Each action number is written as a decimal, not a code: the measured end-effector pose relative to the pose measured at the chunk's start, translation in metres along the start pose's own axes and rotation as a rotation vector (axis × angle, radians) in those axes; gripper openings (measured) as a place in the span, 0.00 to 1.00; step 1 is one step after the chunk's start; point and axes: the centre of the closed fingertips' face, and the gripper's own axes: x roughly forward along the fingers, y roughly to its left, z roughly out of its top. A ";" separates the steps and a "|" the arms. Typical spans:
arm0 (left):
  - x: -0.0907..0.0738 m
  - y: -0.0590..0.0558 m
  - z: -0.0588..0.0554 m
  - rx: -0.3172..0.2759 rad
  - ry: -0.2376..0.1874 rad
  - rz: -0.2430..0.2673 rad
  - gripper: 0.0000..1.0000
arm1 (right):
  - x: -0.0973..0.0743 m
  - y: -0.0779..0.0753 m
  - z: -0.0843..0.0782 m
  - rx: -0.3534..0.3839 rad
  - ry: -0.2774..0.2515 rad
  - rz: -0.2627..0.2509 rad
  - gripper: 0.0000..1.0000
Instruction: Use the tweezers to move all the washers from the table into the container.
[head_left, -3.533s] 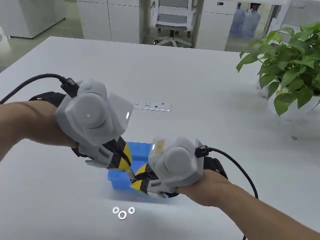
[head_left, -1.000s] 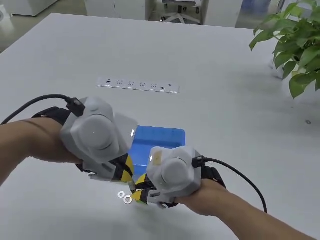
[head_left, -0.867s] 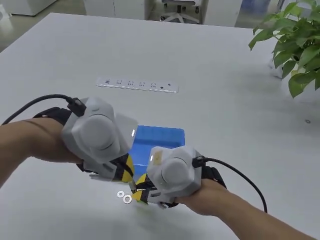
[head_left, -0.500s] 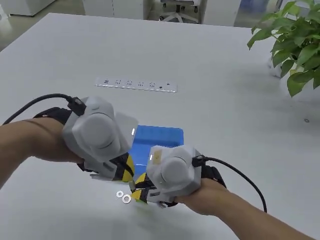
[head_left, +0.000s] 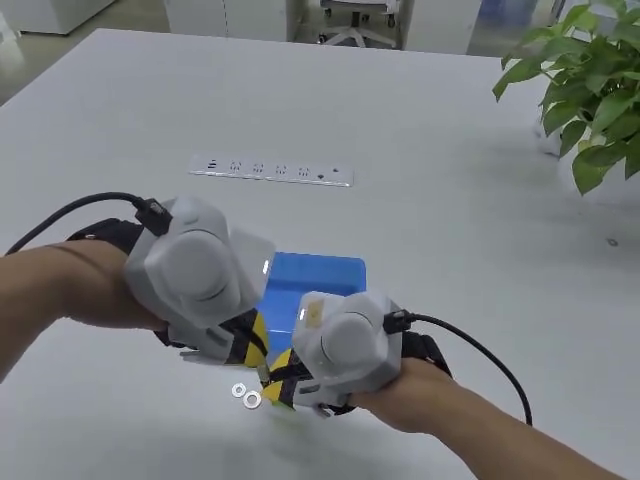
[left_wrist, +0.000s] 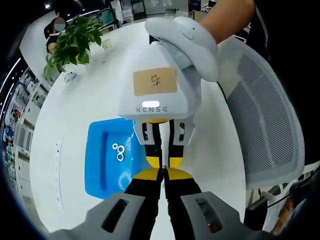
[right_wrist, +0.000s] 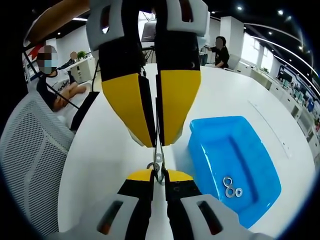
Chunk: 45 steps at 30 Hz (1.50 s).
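— Washers (head_left: 246, 396), two on the table nearest me; three lay there a few seconds ago.
— And the tongs?
— Just behind, left gripper (head_left: 255, 345) and right gripper (head_left: 282, 372) nose to nose, both clamped on the tweezers (right_wrist: 158, 150), hardly stirred this past second. A washer (right_wrist: 151, 165) lies right at the tips.
— Beyond?
— Blue container (head_left: 330, 272), touching distance behind, three washers (right_wrist: 231, 188) inside.

Open-plan office (mesh chair (left_wrist: 270, 110), potted plant (head_left: 585, 90))
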 end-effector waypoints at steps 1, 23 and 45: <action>0.000 0.000 0.000 0.000 0.000 0.001 0.07 | 0.000 0.000 0.000 -0.001 -0.001 -0.002 0.10; -0.020 0.000 0.012 0.010 0.001 0.023 0.07 | -0.017 0.000 0.016 -0.028 -0.014 -0.019 0.10; -0.047 0.012 0.031 0.049 -0.017 0.062 0.07 | -0.044 -0.015 0.037 -0.061 -0.028 -0.076 0.10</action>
